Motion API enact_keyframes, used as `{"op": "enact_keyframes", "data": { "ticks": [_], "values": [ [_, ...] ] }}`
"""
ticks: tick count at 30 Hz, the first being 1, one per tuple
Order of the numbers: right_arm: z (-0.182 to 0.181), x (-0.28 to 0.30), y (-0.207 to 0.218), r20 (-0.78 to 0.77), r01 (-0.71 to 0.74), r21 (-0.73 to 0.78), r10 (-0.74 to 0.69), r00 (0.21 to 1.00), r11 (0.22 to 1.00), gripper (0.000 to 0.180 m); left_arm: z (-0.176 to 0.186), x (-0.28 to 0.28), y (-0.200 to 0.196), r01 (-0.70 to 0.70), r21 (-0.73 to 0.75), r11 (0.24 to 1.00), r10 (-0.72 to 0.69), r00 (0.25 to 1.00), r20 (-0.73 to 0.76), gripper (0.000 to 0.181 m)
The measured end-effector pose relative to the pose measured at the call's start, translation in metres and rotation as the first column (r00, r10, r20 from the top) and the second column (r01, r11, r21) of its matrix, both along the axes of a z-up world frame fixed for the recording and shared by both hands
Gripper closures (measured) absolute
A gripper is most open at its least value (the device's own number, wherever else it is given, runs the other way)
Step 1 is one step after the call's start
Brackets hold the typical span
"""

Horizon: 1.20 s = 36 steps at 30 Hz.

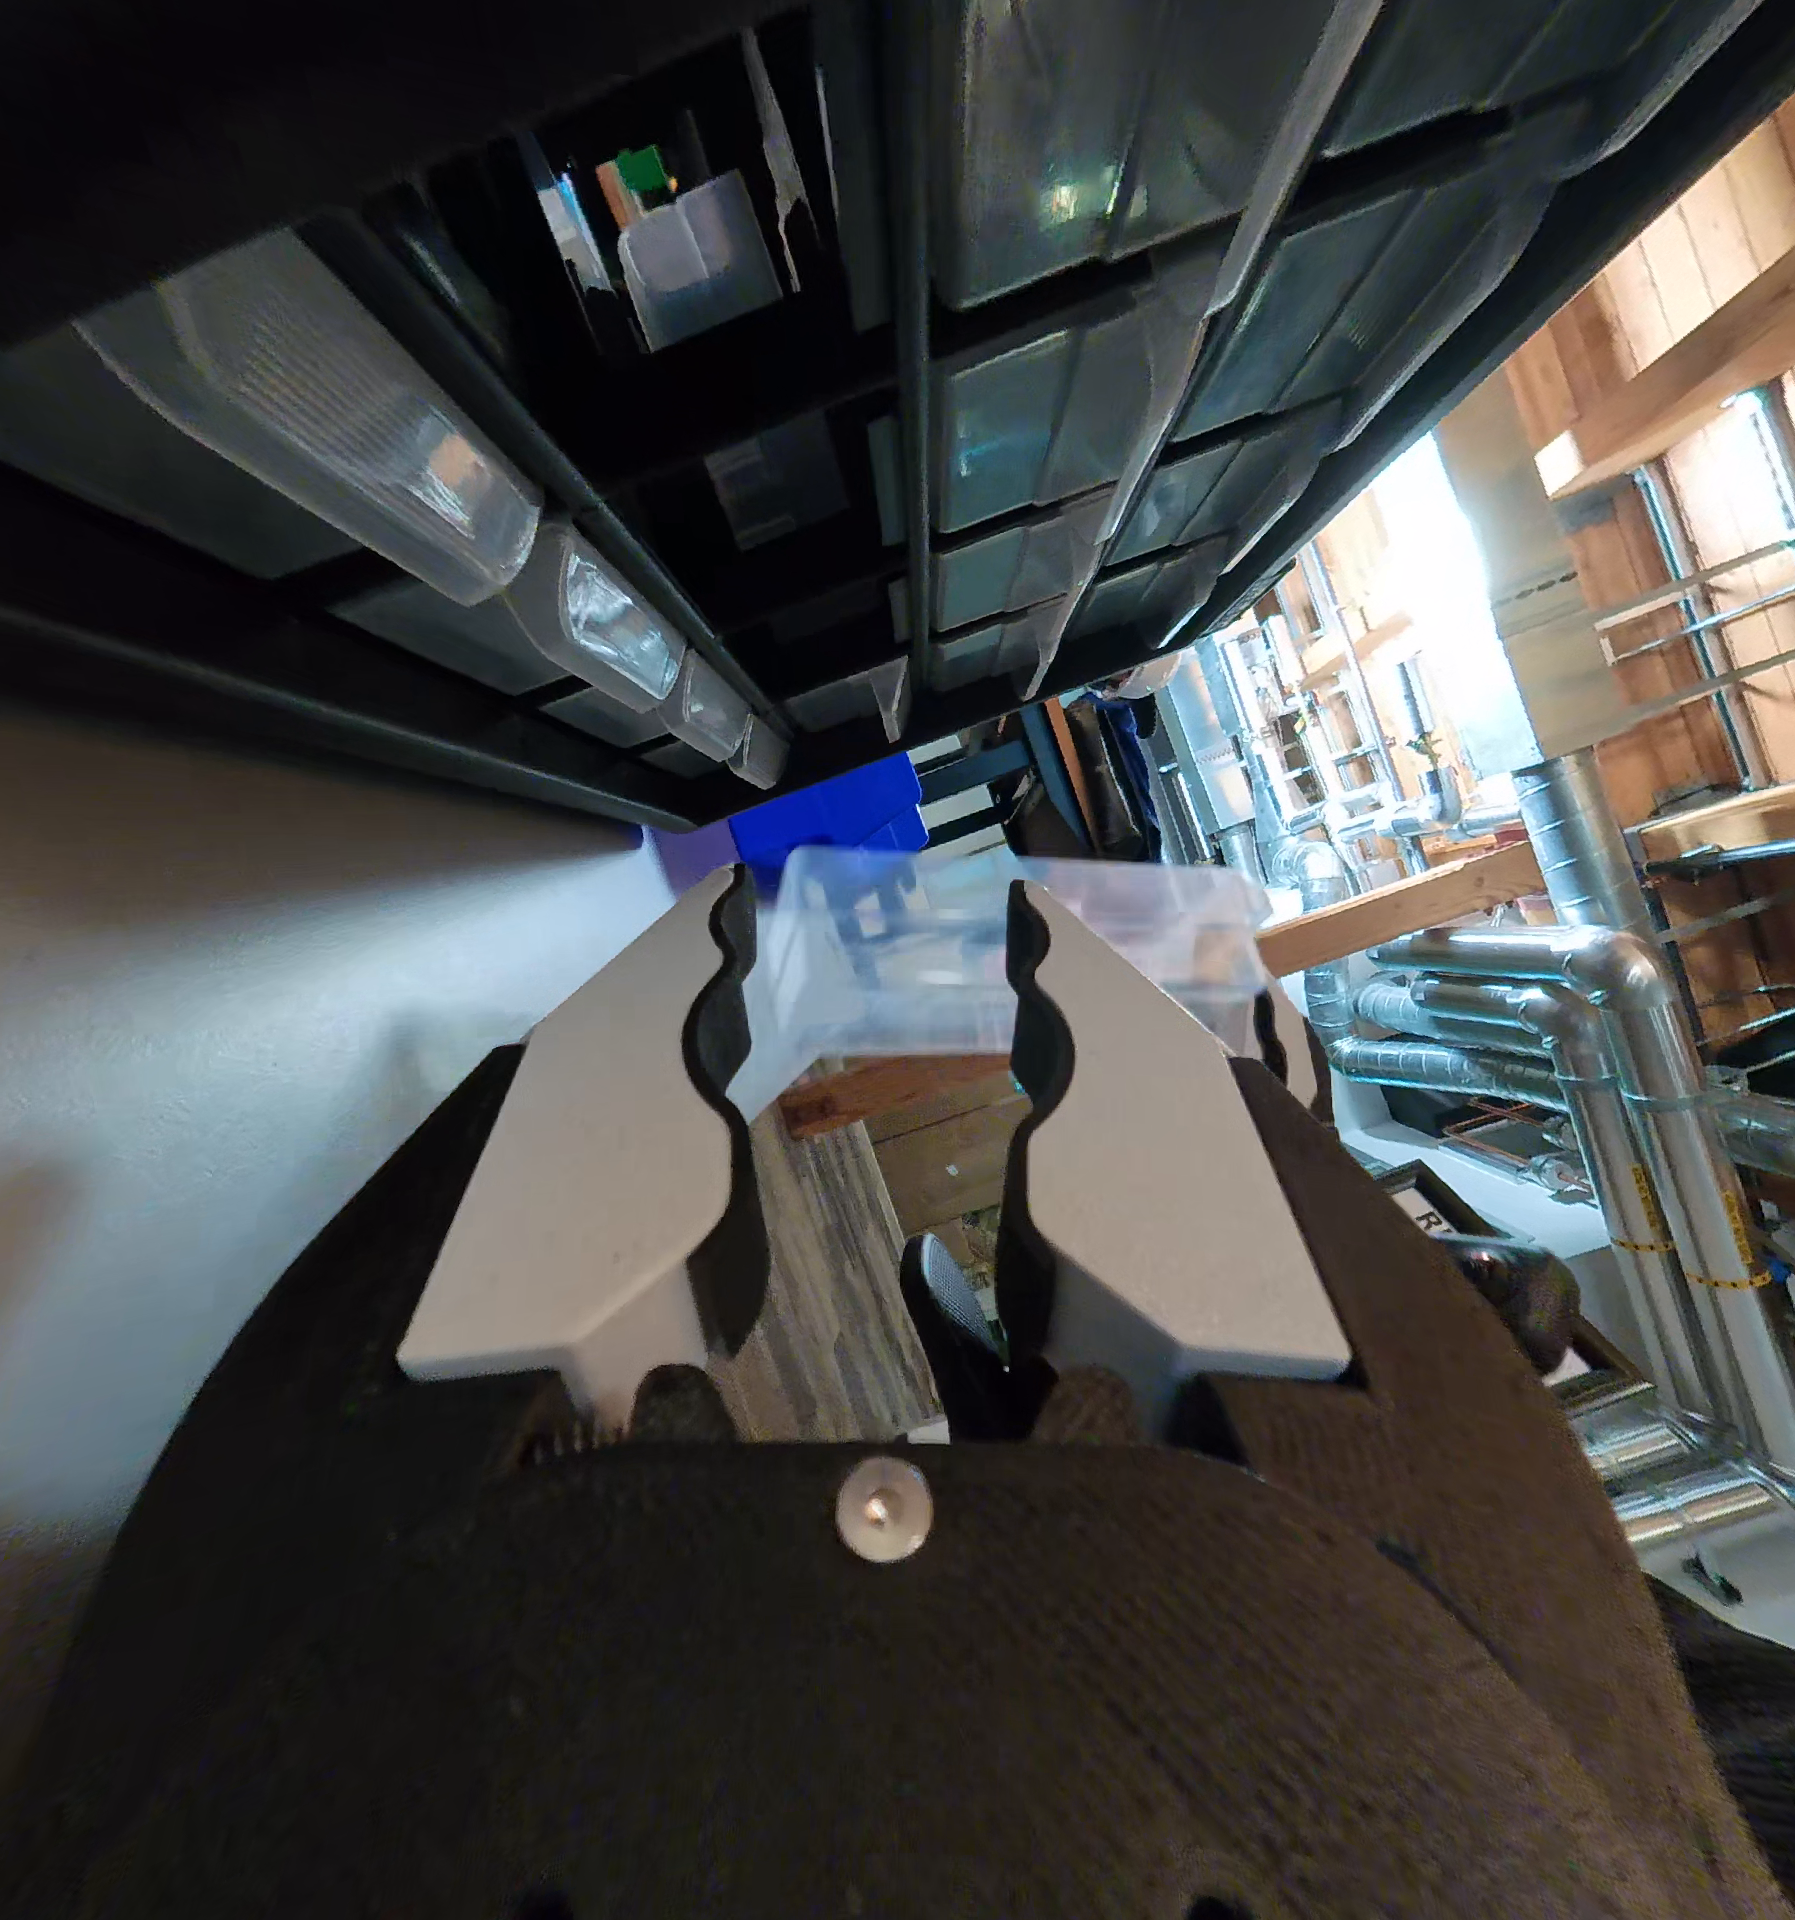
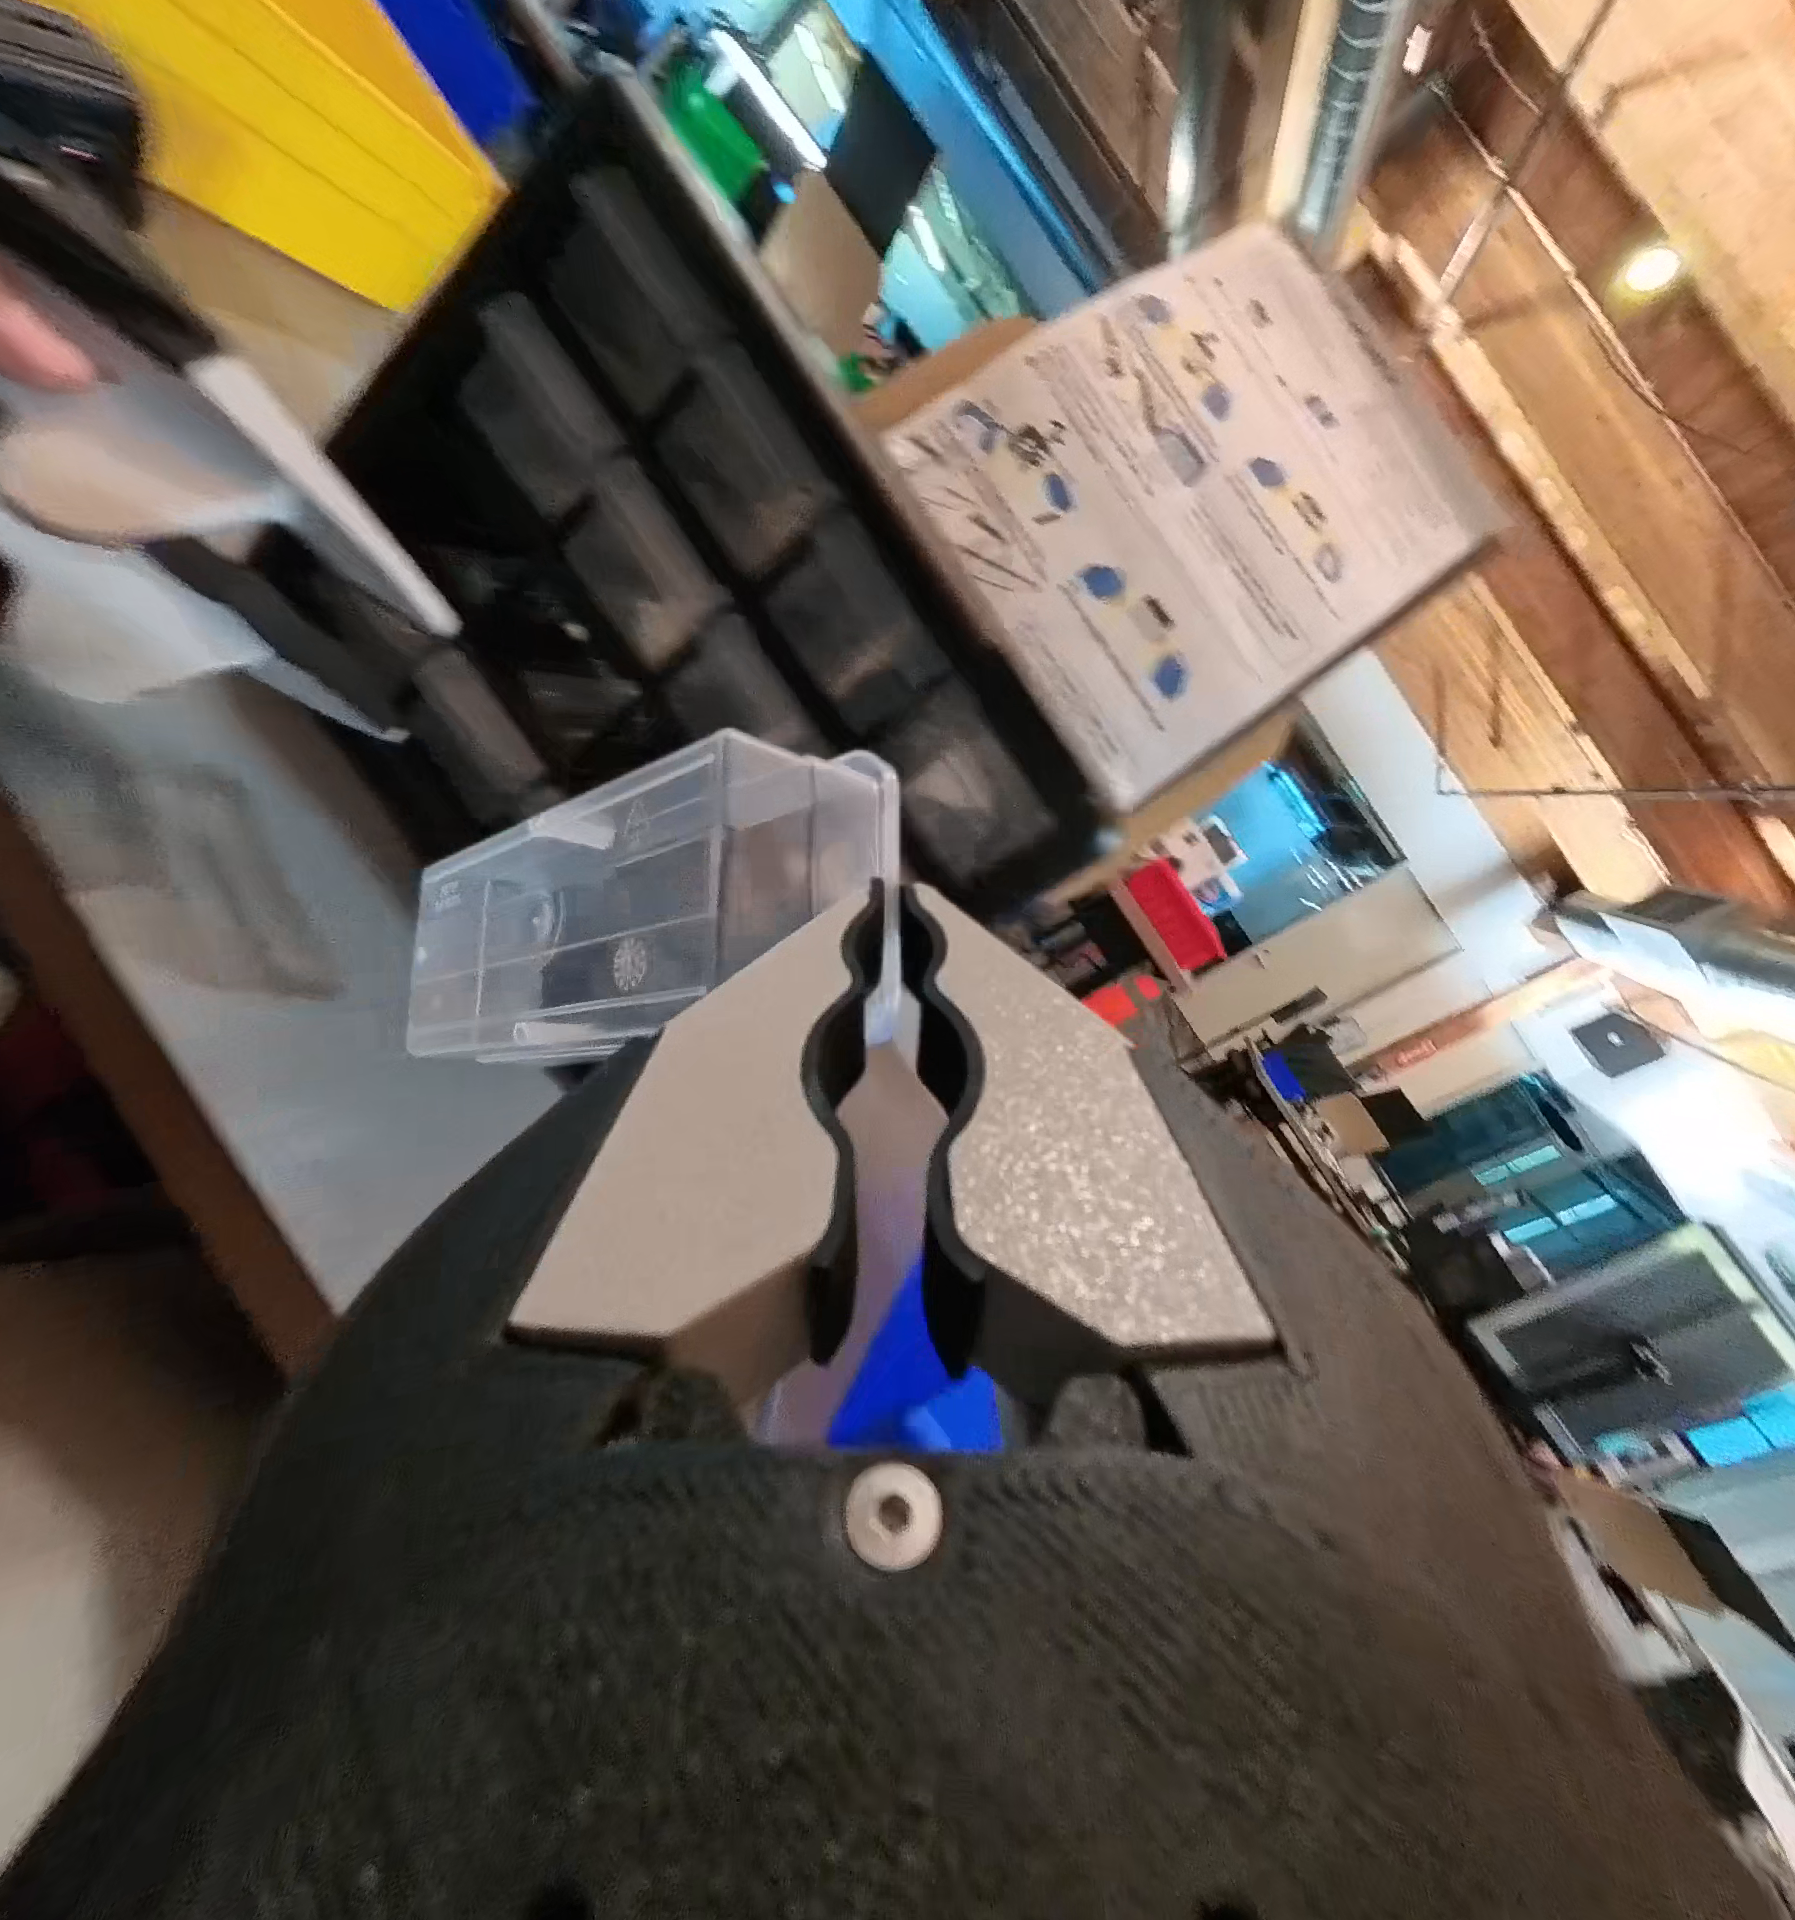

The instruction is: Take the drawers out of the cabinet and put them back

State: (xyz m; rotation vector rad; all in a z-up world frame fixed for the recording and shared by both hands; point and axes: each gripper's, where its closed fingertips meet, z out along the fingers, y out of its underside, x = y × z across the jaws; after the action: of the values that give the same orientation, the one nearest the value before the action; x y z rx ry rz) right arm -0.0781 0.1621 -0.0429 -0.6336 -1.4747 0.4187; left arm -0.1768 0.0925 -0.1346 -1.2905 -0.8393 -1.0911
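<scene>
The black cabinet [image 1: 914,436] fills the top of the left wrist view, with several clear drawers in it and at least one open slot [image 1: 685,260]. It also shows in the right wrist view [image 2: 664,499]. My right gripper [image 2: 893,896] is shut on the front lip of a clear plastic drawer [image 2: 612,914] and holds it out of the cabinet, above the grey table [image 2: 280,1039]. My left gripper [image 1: 872,888] is open. That drawer [image 1: 893,956] shows blurred between and beyond its fingertips. The left gripper [image 2: 353,540] also shows at the upper left of the right wrist view, held by a hand.
Blue bins [image 1: 831,821] sit past the cabinet by a white wall [image 1: 197,987]. Metal pipes [image 1: 1547,1039] run at the right. Yellow bins [image 2: 332,135] lie beyond the cabinet, and a printed board [image 2: 1184,499] stands beside it. Workshop shelves lie beyond.
</scene>
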Motion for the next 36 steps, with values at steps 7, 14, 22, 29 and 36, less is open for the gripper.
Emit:
{"op": "enact_keyframes", "data": {
  "ticks": [7, 14, 22, 29, 36],
  "values": [
    [0.073, 0.057, 0.112, -0.158, 0.315, 0.005, -0.311, 0.937, 0.949, 0.179, 0.017, 0.016, -0.001, 0.045, 0.0, 0.999, -0.045, 0.993, -0.108, 0.135],
    [0.078, 0.065, 0.206, -0.147, 0.539, 0.172, -0.519, 0.842, 0.825, 0.179, 0.026, 0.03, -0.003, 0.083, -0.005, 0.997, -0.082, 0.971, -0.223, 0.135],
    [-0.006, 0.017, 0.298, 0.019, 0.613, 0.437, -0.688, 0.725, 0.658, 0.179, 0.017, 0.028, -0.005, 0.09, -0.03, 0.995, -0.094, 0.976, -0.197, 0.135],
    [-0.048, -0.018, 0.27, 0.189, 0.523, 0.411, -0.631, 0.752, 0.747, 0.176, 0.012, 0.023, -0.005, 0.098, -0.036, 0.995, -0.103, 0.98, -0.171, 0.135],
    [-0.092, -0.024, 0.264, 0.447, 0.547, 0.059, -0.512, 0.734, 0.835, 0.16, 0.01, 0.027, -0.004, 0.126, -0.041, 0.991, -0.131, 0.979, -0.159, 0.135]
  ]
}}
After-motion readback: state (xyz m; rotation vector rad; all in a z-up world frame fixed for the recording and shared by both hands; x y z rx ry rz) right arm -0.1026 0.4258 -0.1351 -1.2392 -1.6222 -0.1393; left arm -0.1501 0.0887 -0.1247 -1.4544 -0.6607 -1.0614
